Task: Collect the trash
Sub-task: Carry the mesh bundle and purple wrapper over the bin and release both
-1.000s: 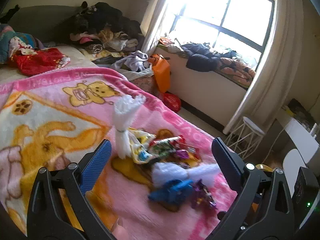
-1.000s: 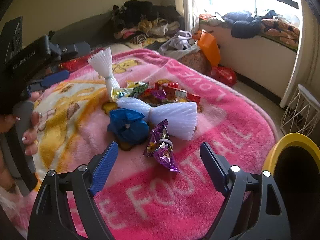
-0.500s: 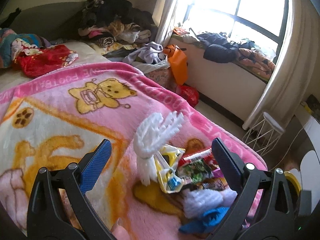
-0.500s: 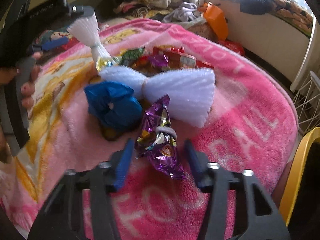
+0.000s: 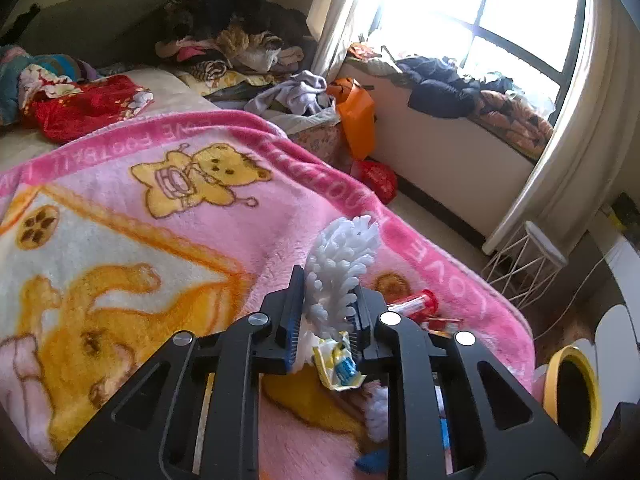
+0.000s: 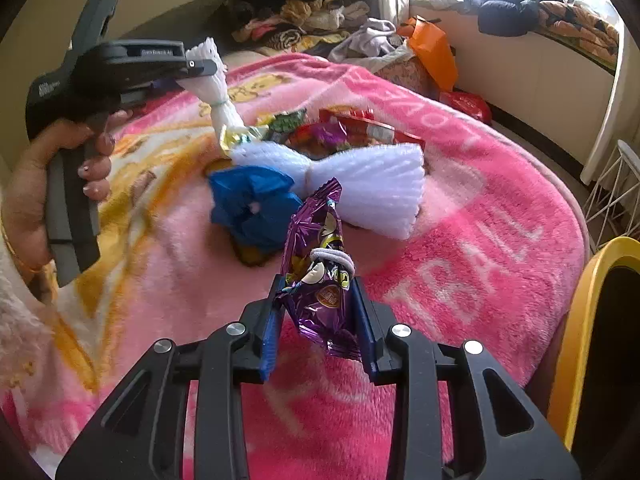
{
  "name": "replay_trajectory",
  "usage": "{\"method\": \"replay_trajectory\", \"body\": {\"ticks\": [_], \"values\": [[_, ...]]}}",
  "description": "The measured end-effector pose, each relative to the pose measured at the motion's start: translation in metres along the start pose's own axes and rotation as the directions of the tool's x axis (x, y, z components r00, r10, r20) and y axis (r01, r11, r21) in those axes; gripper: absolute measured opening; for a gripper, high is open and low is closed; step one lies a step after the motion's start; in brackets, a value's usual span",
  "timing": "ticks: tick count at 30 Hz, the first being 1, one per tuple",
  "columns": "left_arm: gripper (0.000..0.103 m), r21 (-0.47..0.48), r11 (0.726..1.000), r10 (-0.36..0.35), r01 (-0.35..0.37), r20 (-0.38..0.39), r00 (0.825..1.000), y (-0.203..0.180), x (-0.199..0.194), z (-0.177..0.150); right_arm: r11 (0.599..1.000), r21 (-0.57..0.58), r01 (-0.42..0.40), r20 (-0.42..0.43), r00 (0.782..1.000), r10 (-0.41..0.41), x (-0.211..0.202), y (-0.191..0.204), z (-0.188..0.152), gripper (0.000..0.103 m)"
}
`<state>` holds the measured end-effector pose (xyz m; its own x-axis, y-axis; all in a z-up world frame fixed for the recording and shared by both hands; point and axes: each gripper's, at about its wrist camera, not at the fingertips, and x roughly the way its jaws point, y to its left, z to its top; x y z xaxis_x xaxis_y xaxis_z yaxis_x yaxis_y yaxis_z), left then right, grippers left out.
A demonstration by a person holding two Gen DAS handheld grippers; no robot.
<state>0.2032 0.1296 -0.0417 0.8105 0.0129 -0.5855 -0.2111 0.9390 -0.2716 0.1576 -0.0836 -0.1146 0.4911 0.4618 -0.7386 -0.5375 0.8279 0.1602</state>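
Two handheld grippers work over a pink cartoon-bear blanket [image 5: 168, 216] spread on a bed. The left gripper [image 5: 326, 308] has its jaws clamped on the upper fan of a white foam net sleeve [image 5: 340, 264], having just closed on it; the sleeve's frilled end sticks out past the fingertips toward 12 o'clock. In the right wrist view that same gripper [image 6: 200, 66] enters from 9 o'clock, held by a person's hand [image 6: 48, 176], and the sleeve [image 6: 218, 100] hangs from it down to the trash pile. The right gripper [image 6: 316, 316] has just been closing and its jaws now grip a purple snack wrapper [image 6: 320, 280] with a white band around its middle; the wrapper stands up between the blue pads. Beyond it, toward 12 o'clock, lies the rest of the pile: a crumpled blue bag [image 6: 252, 212] at 11 o'clock, a second white foam net [image 6: 360, 184] shaped like a bow at 1 o'clock, and red and green wrappers [image 6: 352, 128] behind. A yellow-rimmed bin [image 6: 580, 340] stands off the bed's edge at 3 o'clock. A bright window [image 5: 500, 12] lies toward 1 o'clock in the left wrist view, with heaped clothes [image 5: 232, 40] at 11 o'clock.
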Motion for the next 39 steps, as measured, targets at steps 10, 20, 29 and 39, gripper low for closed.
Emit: {"method": "replay_trajectory", "body": {"ticks": [10, 20, 29, 39], "values": [[0.013, -0.034, 0.996, -0.078, 0.081, 0.071, 0.994, -0.013, -0.057, 0.0, 0.999, 0.027, -0.024, 0.07, 0.997, 0.022, -0.037, -0.003, -0.001, 0.031], [0.012, 0.003, 0.985, -0.172, 0.173, 0.099, 0.98, -0.043, -0.094, -0.007, 0.998, 0.058, -0.032, 0.118, 0.993, 0.025, -0.059, -0.006, -0.003, 0.031], [0.012, 0.048, 0.973, -0.227, 0.224, 0.078, 0.971, -0.072, -0.102, -0.02, 0.997, 0.072, -0.024, 0.172, 0.985, 0.011, -0.082, -0.014, -0.003, 0.031], [0.012, 0.099, 0.955, -0.285, 0.279, 0.054, 0.957, -0.105, -0.105, -0.029, 0.992, 0.124, 0.008, 0.222, 0.974, -0.036, -0.104, -0.036, -0.005, 0.031]]}}
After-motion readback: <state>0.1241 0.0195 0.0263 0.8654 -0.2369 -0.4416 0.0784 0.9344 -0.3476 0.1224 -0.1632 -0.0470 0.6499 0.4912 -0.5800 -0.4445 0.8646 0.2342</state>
